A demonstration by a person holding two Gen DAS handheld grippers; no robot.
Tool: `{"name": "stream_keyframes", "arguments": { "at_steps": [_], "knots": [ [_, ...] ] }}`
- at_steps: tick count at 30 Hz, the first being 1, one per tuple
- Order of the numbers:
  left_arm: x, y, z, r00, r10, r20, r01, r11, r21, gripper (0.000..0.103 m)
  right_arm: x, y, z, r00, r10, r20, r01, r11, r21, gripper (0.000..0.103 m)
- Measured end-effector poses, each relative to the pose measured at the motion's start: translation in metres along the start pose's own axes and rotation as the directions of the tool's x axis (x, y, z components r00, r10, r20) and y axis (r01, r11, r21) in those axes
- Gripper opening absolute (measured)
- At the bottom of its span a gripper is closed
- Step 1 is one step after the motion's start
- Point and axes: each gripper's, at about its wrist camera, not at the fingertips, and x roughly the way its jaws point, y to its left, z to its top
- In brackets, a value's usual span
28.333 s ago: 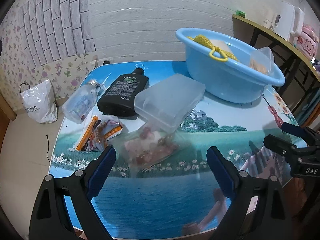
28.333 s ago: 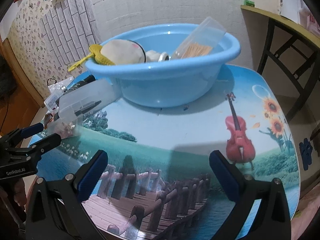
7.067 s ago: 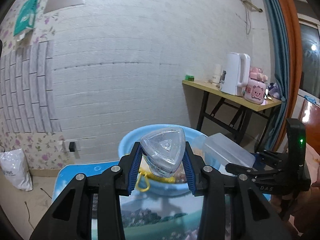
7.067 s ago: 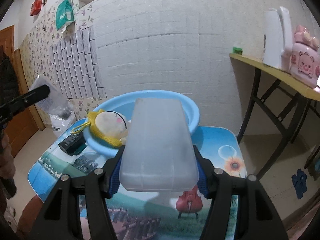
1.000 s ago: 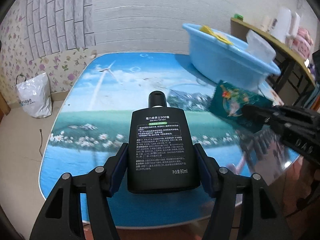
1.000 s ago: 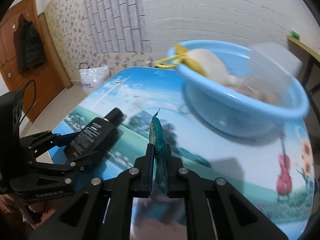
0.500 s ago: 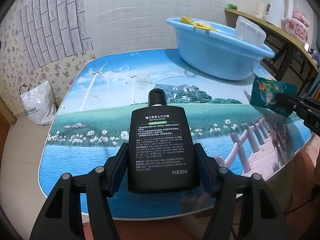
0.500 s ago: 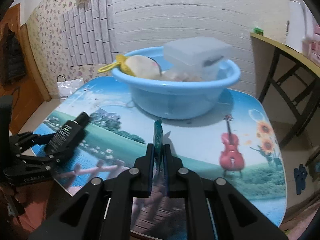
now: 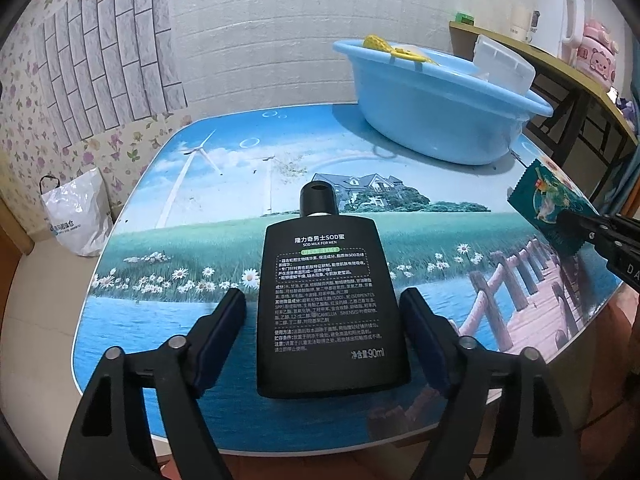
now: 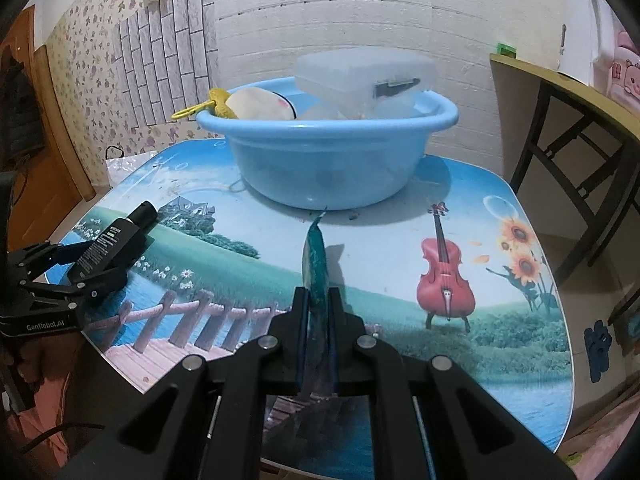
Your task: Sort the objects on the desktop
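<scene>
A flat black lotion bottle [image 9: 328, 304] lies on the picture-printed table [image 9: 192, 240], cap pointing away. My left gripper [image 9: 322, 312] straddles it, its jaws opening, and the blue pads [image 9: 224, 320] stand just off the bottle's sides. The right wrist view shows that bottle [image 10: 112, 244] at the table's left edge with the left gripper [image 10: 76, 276] around it. My right gripper [image 10: 318, 304] is shut on a teal snack packet [image 10: 316, 256], held edge-on above the table's near side. From the left that packet [image 9: 548, 200] is at the far right. A light-blue basin [image 10: 320, 160] stands at the back.
The basin [image 9: 432, 120] holds a yellow-and-cream plush toy [image 10: 256, 106] and a clear plastic box [image 10: 360, 72]. A white plastic bag [image 9: 76, 220] sits on the floor at the left. A side table [image 9: 560, 76] with a kettle stands to the right.
The left jaws have spread away from the black bottle, which now rests on the table. The right gripper, still holding the teal packet, has shifted toward the right side of the table.
</scene>
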Motion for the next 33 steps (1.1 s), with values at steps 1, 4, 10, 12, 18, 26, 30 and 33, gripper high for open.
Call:
{"name": "stream_keyframes", "arguments": {
  "at_steps": [1,4,10,12,18,26,30,33],
  "knots": [
    [0.0,0.0,0.0,1.0,-0.002,0.002,0.002,1.0,0.001,0.082,0.0,0.0,0.0,1.0,0.002,0.001,-0.002,1.0,0.0,0.009],
    [0.0,0.0,-0.001,1.0,-0.008,0.006,0.008,1.0,0.005,0.088,0.002,0.003,-0.002,1.0,0.012,0.001,-0.012,1.0,-0.013,0.012],
    [0.002,0.0,-0.001,1.0,-0.012,0.009,0.012,1.0,0.01,0.095,0.01,0.01,-0.002,1.0,0.02,-0.016,-0.021,0.999,-0.045,0.019],
    [0.002,0.0,-0.002,1.0,-0.015,0.011,0.015,1.0,0.016,0.098,0.012,0.012,-0.003,1.0,0.022,-0.02,-0.023,0.998,-0.051,0.028],
    [0.003,-0.001,-0.001,1.0,-0.024,0.013,0.024,0.999,0.024,0.101,0.018,0.008,-0.002,1.0,-0.003,-0.019,0.003,1.0,-0.02,0.059],
    [0.005,-0.002,0.0,0.999,-0.029,0.019,0.029,0.999,0.028,0.102,0.026,0.0,0.004,0.996,-0.087,-0.01,0.087,0.996,-0.006,0.063],
    [0.006,-0.003,0.0,0.999,-0.033,0.022,0.033,0.999,0.032,0.102,0.032,0.008,0.007,0.996,-0.086,-0.014,0.085,0.995,-0.045,0.063],
    [0.006,-0.003,0.0,0.999,-0.037,0.025,0.036,0.999,0.035,0.102,0.037,0.012,0.01,0.996,-0.092,-0.005,0.092,0.994,-0.062,0.065]
  ]
}}
